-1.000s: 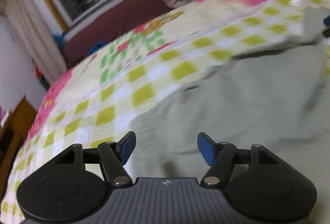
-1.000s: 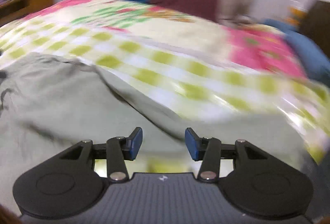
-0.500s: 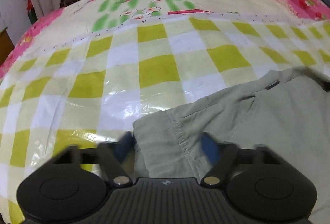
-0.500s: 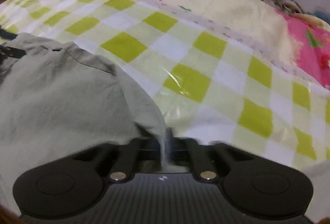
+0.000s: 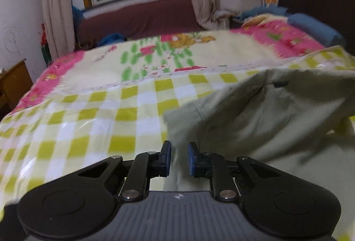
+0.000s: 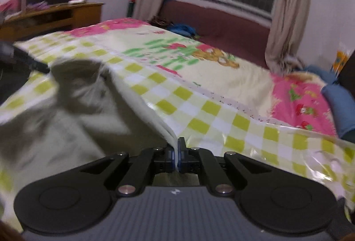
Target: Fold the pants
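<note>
Pants in pale grey-green hang lifted over the yellow-checked sheet on your bed, one edge in each tool. Your right gripper is clamped tight on a thin fold of the fabric. Your left gripper has just been closing, with cloth between its blue pads; blur hides whether they press it. The cloth stretches sideways between your two grippers.
</note>
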Available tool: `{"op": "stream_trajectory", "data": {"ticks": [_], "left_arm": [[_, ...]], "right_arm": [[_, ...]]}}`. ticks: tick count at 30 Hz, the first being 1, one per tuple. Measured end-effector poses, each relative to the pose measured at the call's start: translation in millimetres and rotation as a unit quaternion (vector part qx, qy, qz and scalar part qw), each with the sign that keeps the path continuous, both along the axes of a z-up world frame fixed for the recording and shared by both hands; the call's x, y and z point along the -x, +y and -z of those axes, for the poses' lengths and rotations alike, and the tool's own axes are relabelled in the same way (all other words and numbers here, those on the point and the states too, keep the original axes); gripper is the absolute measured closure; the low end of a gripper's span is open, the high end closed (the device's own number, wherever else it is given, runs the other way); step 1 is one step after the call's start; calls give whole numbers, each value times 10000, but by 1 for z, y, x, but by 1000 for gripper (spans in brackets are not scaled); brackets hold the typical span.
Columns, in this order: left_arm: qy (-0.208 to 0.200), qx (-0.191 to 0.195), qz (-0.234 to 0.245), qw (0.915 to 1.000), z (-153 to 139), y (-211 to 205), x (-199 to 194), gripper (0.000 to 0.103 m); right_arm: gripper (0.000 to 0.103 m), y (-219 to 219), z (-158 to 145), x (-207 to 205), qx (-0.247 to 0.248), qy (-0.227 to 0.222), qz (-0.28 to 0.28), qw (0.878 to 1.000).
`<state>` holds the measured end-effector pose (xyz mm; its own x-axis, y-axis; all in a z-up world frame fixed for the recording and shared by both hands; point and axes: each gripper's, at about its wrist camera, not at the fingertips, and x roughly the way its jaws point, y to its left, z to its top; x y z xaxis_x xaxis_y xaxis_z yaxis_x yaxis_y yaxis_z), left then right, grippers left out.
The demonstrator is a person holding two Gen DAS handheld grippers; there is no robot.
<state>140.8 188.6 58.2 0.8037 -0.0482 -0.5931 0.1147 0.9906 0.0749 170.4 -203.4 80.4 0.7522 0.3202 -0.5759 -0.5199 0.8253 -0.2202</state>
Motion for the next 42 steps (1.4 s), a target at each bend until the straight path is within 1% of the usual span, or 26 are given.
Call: {"op": "stream_trajectory", "data": {"ticks": [1, 2, 3, 4, 6, 7, 8, 10, 11, 12, 13, 14, 17, 19, 21, 23, 25, 26, 28, 29, 30, 33, 35, 37, 40, 42], "left_arm": [[46, 64, -44, 10000, 4, 3, 27, 71], [131, 70, -126, 9998, 13, 5, 46, 71], [264, 34, -214, 9994, 25, 6, 61, 71], [490, 3, -312, 9983, 40, 8, 71, 71], [948, 160, -514, 9940, 68, 12, 81, 71], [1058, 245, -568, 9925, 78, 14, 83, 71], [1004, 246, -566, 9930, 81, 12, 87, 71], [830, 105, -393, 9957, 73, 5, 83, 70], [724, 28, -262, 9970, 69, 1, 80, 64], [604, -52, -136, 9981, 63, -3, 73, 54], [478, -155, -31, 9987, 59, -6, 67, 50], [366, -275, 44, 9989, 55, -9, 60, 45], [171, -514, 242, 9982, 55, -18, 51, 44], [167, -584, 329, 9976, 59, -20, 39, 40], [277, -406, 353, 9982, 64, -16, 24, 36], [391, -222, 292, 9986, 67, -11, 12, 36], [441, -257, 294, 9983, 74, -9, 6, 35], [482, -271, 331, 9979, 77, -9, 2, 35], [596, -313, 343, 9971, 85, -9, -4, 35], [688, -319, 317, 9966, 89, -9, -7, 39], [775, -254, 306, 9962, 91, -8, -9, 49], [848, 14, 303, 9959, 88, -4, -8, 62], [848, 163, 269, 9959, 82, 0, -7, 67], [848, 377, 230, 9954, 75, 6, -7, 69], [803, 722, 223, 9939, 63, 15, -4, 71], [719, 805, 257, 9938, 54, 17, 2, 72]], "right_arm": [[100, 0, 7, 19, 67, 27, -53, 10000], [99, 0, 23, 40, 134, 219, -93, 9996], [99, 3, 38, 48, 206, 477, -119, 9986], [99, 6, 58, 55, 286, 756, -77, 9967], [98, 14, 102, 64, 478, 1354, 67, 9896], [98, 19, 116, 68, 638, 1458, 61, 9872], [98, 26, 125, 74, 876, 1385, 6, 9865], [95, 38, 124, 80, 1238, 1106, -152, 9860], [95, 42, 119, 79, 1330, 1030, -226, 9855], [87, 45, 115, 75, 1452, 1003, -235, 9840], [78, 45, 112, 72, 1538, 955, -206, 9833], [77, 47, 107, 71, 1565, 816, -136, 9842], [76, 57, 91, 69, 1460, 474, -174, 9880], [71, 78, 85, 69, 1302, 284, -427, 9902], [65, 109, 86, 69, 1258, 160, -863, 9882], [64, 142, 94, 68, 1331, -65, -1337, 9820], [59, 165, 100, 69, 1437, -256, -1659, 9753], [57, 173, 102, 68, 1421, -292, -1798, 9730], [47, 190, 109, 62, 1423, -231, -2020, 9687], [46, 196, 115, 59, 1439, -237, -2072, 9674], [47, 202, 121, 55, 1459, -234, -2115, 9661], [49, 224, 138, 44, 1616, -389, -2066, 9642], [64, 233, 142, 36, 1615, -434, -1863, 9682], [84, 236, 141, 22, 1450, -206, -1695, 9746], [99, 233, 129, 21, 1273, -102, -1633, 9783], [101, 229, 117, 29, 1140, -135, -1677, 9791]]}}
